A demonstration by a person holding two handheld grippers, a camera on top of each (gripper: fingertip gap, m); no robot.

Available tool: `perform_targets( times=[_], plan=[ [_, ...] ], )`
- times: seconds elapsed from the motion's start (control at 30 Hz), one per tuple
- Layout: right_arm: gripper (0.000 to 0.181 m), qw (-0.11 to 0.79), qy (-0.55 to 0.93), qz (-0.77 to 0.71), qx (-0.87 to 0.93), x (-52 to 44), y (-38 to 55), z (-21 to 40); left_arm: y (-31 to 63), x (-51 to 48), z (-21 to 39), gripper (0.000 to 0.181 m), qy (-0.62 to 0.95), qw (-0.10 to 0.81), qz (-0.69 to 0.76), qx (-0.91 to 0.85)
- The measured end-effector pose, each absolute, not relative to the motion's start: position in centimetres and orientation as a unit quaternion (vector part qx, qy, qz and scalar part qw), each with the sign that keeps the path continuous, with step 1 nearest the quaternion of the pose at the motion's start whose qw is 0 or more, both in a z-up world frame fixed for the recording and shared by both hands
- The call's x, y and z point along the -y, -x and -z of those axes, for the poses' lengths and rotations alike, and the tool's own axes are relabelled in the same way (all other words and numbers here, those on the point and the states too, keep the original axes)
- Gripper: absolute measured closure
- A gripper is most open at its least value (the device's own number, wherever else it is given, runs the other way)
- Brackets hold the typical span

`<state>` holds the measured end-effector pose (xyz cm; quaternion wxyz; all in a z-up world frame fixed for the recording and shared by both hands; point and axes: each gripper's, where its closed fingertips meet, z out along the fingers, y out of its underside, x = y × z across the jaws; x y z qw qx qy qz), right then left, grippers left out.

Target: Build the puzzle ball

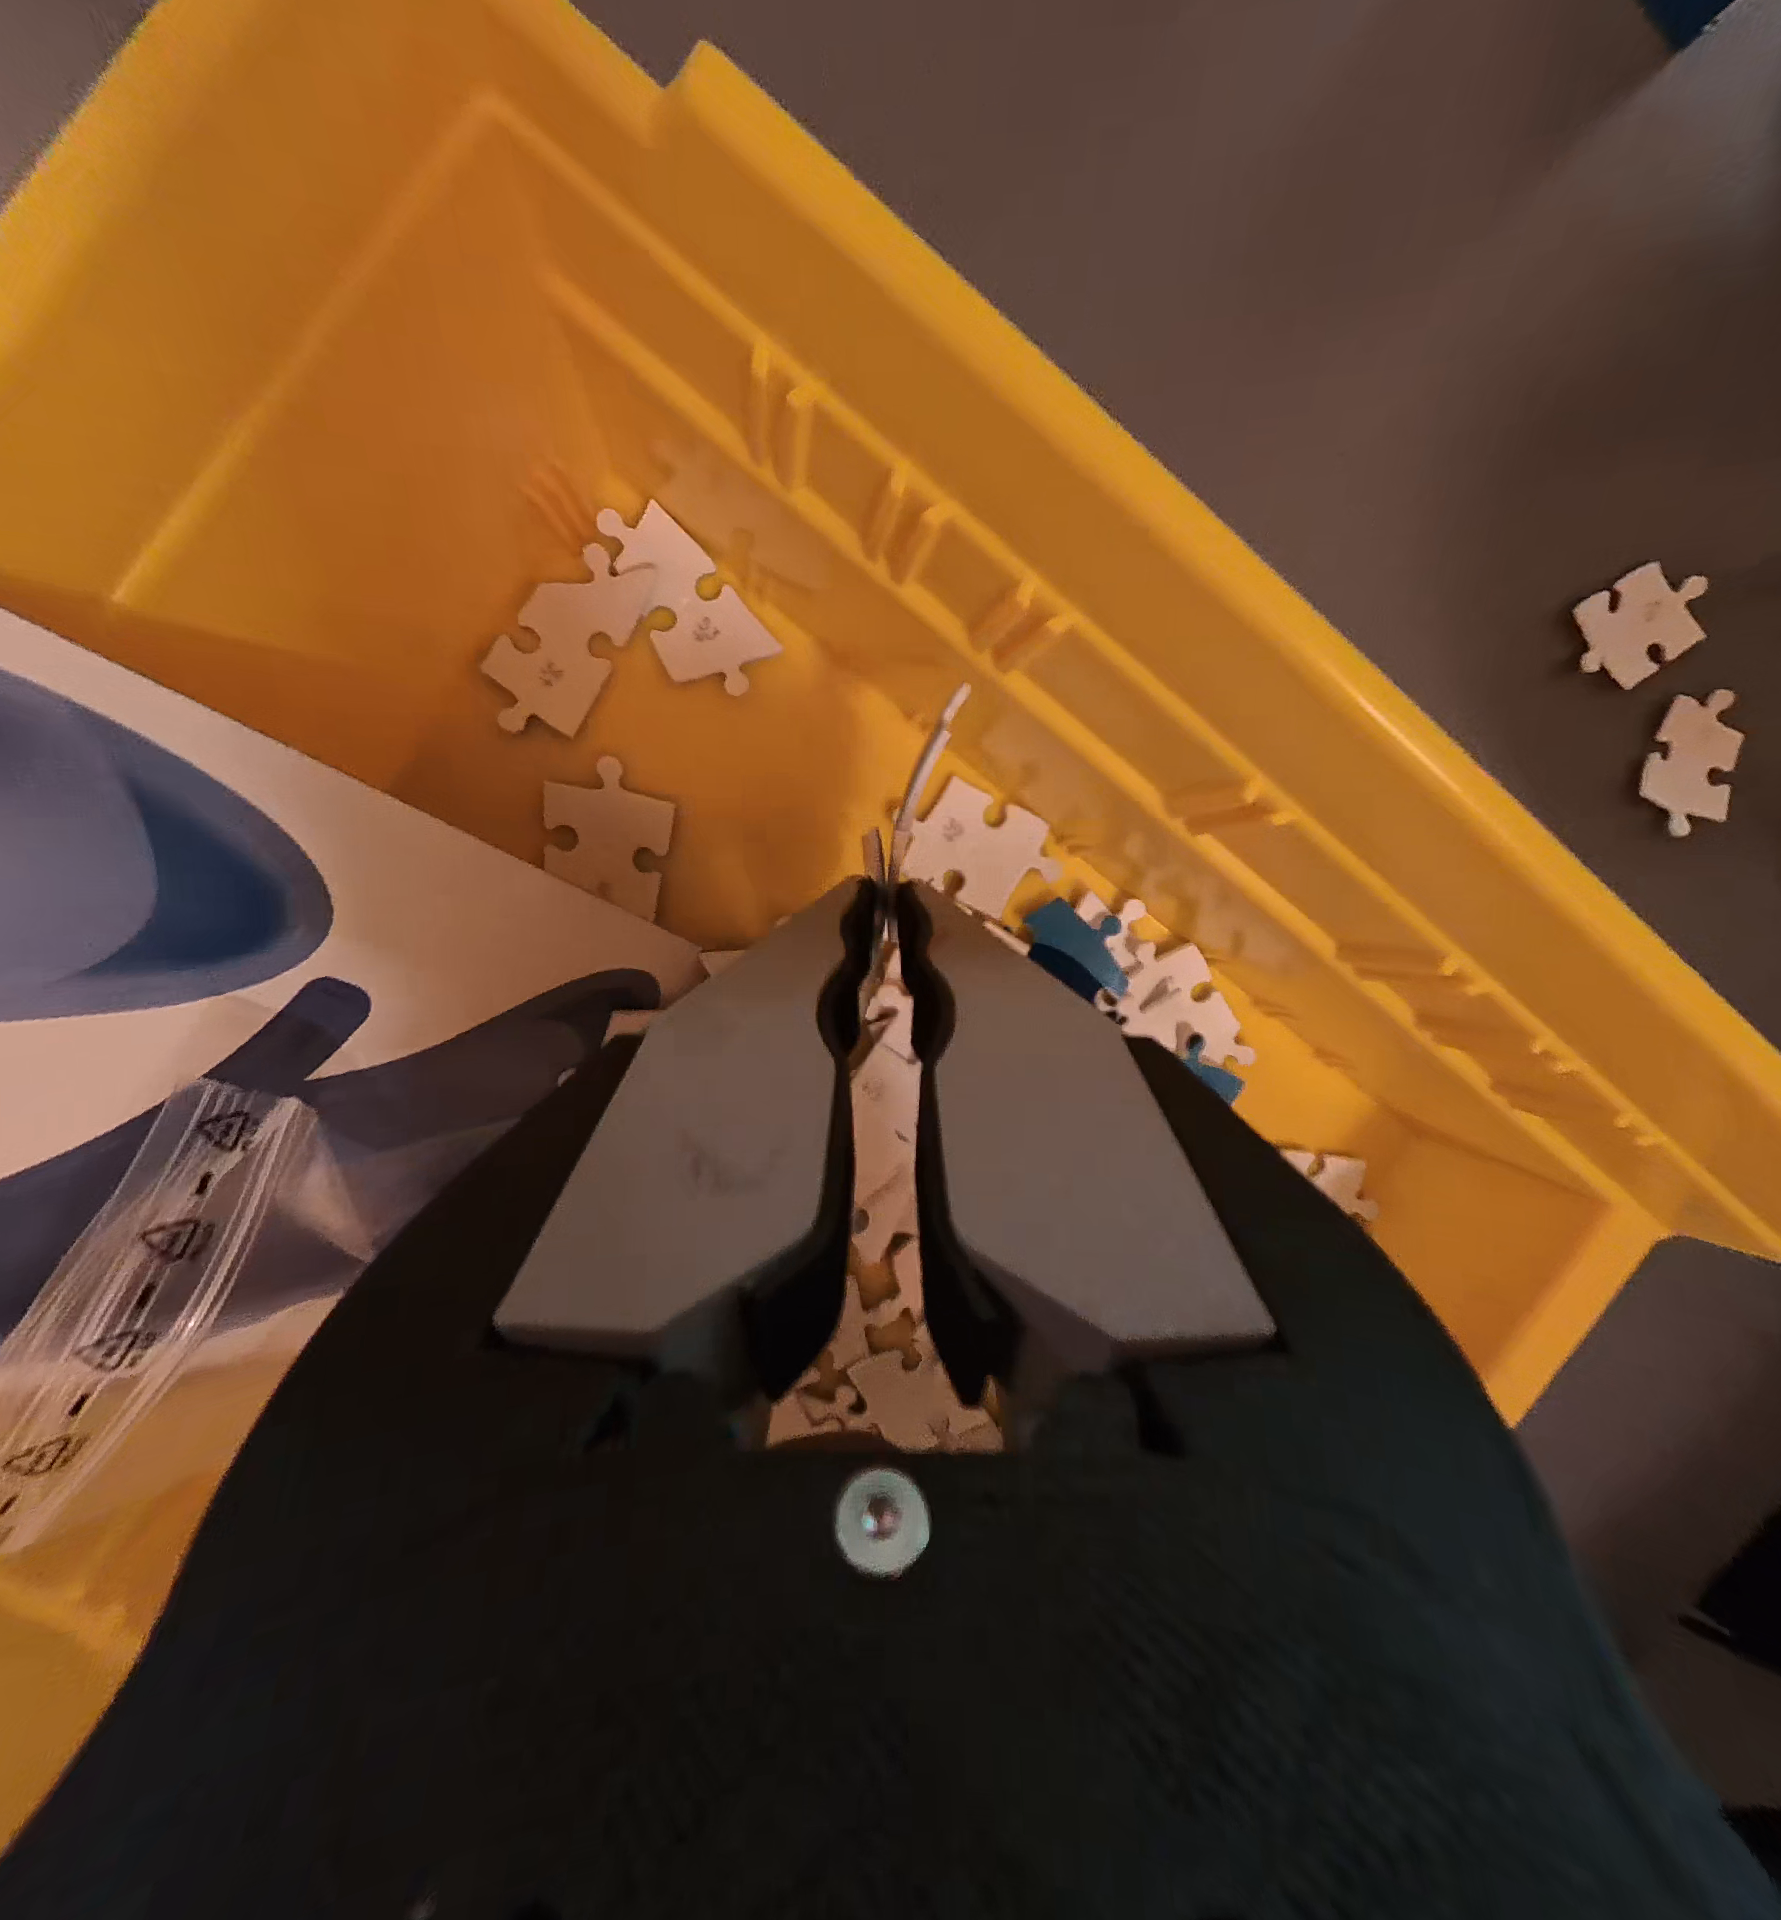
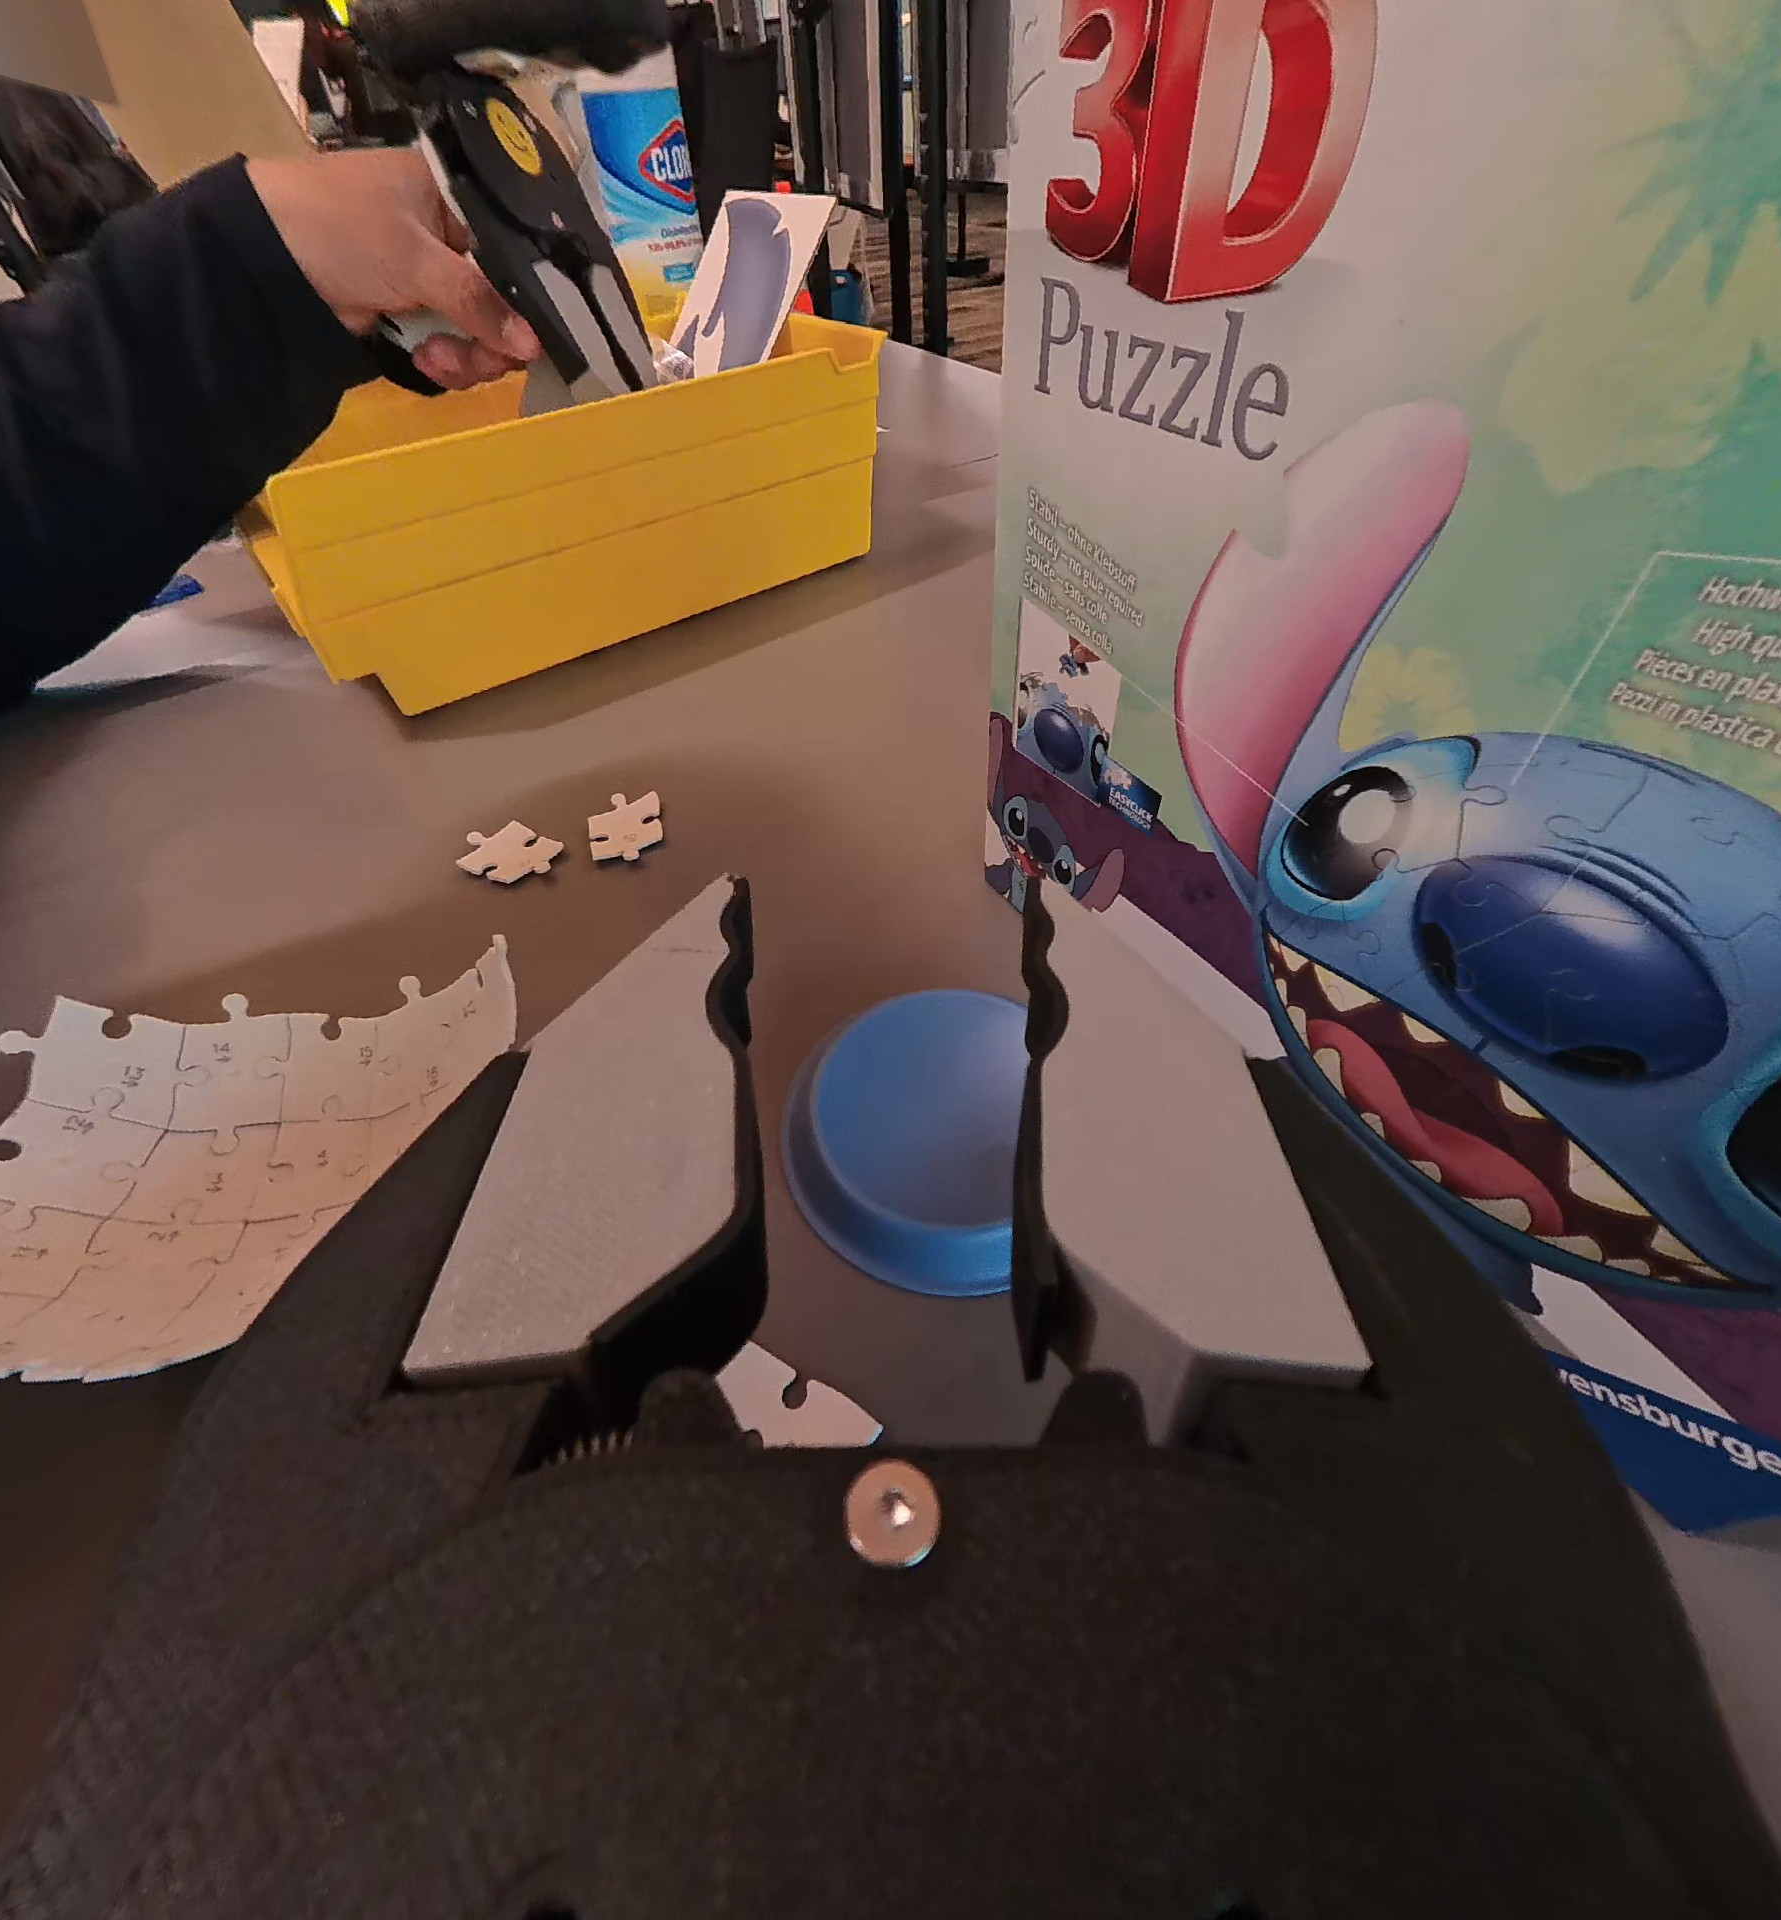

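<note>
My left gripper is inside the yellow bin, shut on a thin curved white puzzle piece seen edge-on. Loose pieces lie on the bin floor. The right wrist view shows that gripper, held by a hand, dipping into the bin. My right gripper is open and empty above the grey table. The blue round stand shows between its fingers. A joined curved sheet of white numbered pieces lies to its left. Two single pieces lie farther off.
The tall puzzle box stands close on the right. A printed card and a clear plastic bag lie in the bin. One piece lies under my right gripper. A wipes canister stands behind the bin. The left gripper's tips are roughly 35 cm from the right gripper's. From my left tips it is roughly 10 cm to the printed card; from my right, 45 cm.
</note>
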<state>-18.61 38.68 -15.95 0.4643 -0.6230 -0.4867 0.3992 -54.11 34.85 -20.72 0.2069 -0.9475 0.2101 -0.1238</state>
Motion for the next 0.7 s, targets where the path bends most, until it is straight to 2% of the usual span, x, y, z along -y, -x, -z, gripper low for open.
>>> perform_targets(
  times=[0.13,0.33,0.5,0.7],
  plan=[
    [0.131,0.454,0.629,-0.397,0.491,-38.7,18.7,16.5,54.1,-34.8,19.5,0.180,0.940,0.230,0.131,-0.216],
    [0.132,0.463,0.629,-0.389,0.488,-38.9,18.5,16.4,53.6,-33.2,22.5,0.179,0.946,0.158,0.092,-0.268],
    [0.133,0.469,0.629,-0.386,0.484,-39.1,18.3,16.1,50.9,-30.7,23.0,0.168,0.942,0.095,0.153,-0.284],
    [0.134,0.467,0.629,-0.385,0.488,-39.1,18.4,16.3,51.1,-32.6,20.0,0.164,0.939,0.167,0.198,-0.229]
  ],
)
